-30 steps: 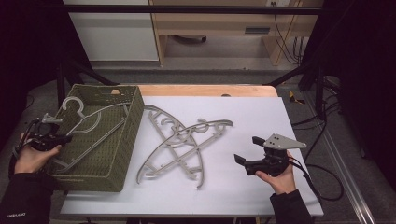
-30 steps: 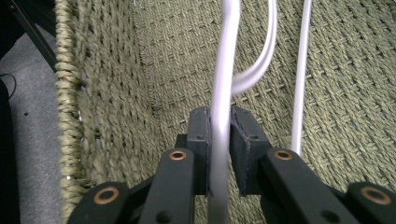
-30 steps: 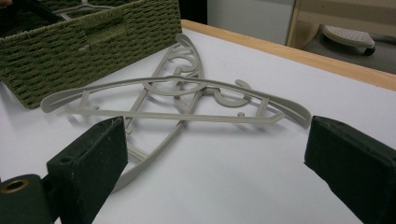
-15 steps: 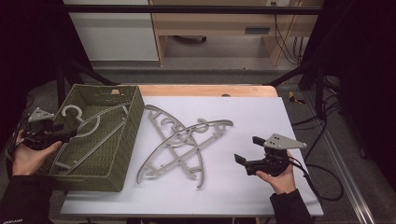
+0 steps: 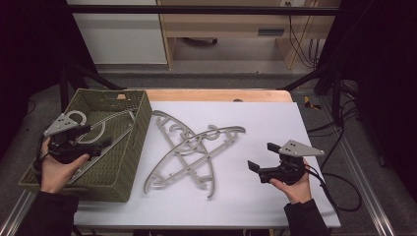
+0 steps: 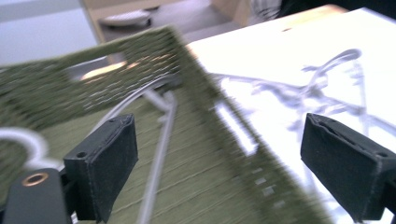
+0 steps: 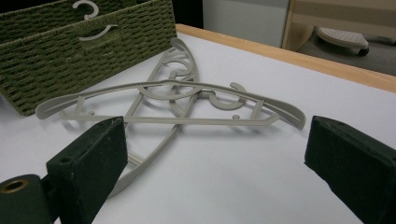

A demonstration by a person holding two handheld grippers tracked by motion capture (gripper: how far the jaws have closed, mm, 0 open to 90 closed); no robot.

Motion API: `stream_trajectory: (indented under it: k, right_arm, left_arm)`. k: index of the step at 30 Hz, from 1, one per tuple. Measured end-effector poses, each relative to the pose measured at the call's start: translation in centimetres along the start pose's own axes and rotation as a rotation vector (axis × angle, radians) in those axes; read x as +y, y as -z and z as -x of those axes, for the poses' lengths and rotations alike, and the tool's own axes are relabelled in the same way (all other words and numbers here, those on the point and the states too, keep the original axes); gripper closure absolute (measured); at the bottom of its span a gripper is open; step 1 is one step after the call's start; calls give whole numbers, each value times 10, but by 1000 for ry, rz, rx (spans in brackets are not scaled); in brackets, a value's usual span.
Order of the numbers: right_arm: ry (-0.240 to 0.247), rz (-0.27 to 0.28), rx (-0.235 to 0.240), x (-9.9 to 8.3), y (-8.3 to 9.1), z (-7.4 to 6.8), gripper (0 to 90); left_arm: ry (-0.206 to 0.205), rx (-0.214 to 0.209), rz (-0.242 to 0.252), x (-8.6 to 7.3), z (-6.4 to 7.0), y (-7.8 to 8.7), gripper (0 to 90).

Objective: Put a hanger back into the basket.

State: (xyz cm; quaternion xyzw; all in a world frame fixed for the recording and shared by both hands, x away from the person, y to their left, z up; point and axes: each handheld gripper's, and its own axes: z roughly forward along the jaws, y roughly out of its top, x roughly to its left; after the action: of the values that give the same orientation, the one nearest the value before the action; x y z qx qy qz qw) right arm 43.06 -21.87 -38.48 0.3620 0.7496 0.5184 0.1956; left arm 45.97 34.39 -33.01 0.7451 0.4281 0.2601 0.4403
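Left gripper view heavily blurred: basket (image 6: 196, 154) weave and hanger (image 6: 161, 140) inside smeared, hangers beyond on the white tabletop (image 6: 280, 51) barely readable. In high view, hanger in basket (image 5: 105, 129) partly covered by left hand (image 5: 56, 167) and left claw (image 5: 86, 142); hook end (image 5: 77, 117) peeks out just past the grey plate. Near corner of basket (image 5: 129, 167) in shadow, left forearm cut off at bottom edge.

Left claw over the basket's left half, jaws spread wide with nothing between them, pointing right across the basket interior. Left hand wrapped round the gripper body from below, sleeve coming in from bottom left.

Right claw (image 5: 260, 162) low over the tabletop (image 5: 275, 123), right of the hangers, jaws wide apart and empty, aimed left at the pile. Right hand (image 5: 292, 187) gripping from the near side, cable trailing off to the right.

Loose hangers (image 5: 192, 147) crossed in a pile mid-tabletop, just right of the basket, well apart from the right claw. Exact count hard to make out where they overlap; in right gripper view top hanger (image 7: 173, 102) lies across another (image 7: 180, 60), basket (image 7: 84, 51) far left behind them.
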Motion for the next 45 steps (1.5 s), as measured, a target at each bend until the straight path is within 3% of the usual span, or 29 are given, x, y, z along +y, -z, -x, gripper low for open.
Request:
stream_trajectory:
  k: [7,14,24,30,38,45]
  right_arm:
    - [3,-2,-11,-2,-2,0,50]
    - [6,-2,-7,-3,-2,0,50]
    - [6,6,-10,-2,2,1,50]
    - [2,5,-9,-3,2,2,52]
    - [-2,8,-10,-3,4,2,52]
    - [1,2,-3,-4,3,2,51]
  left_arm:
    - [-46,-66,71,3,45,-14,103]
    - [-64,-131,96,-1,74,-24,103]
    - [-126,-196,-1,-3,105,-54,110]
    - [-140,-219,-56,-4,121,-73,124]
    - [-154,-202,-153,-19,143,-105,143]
    - [-136,-158,-242,-35,142,-129,178]
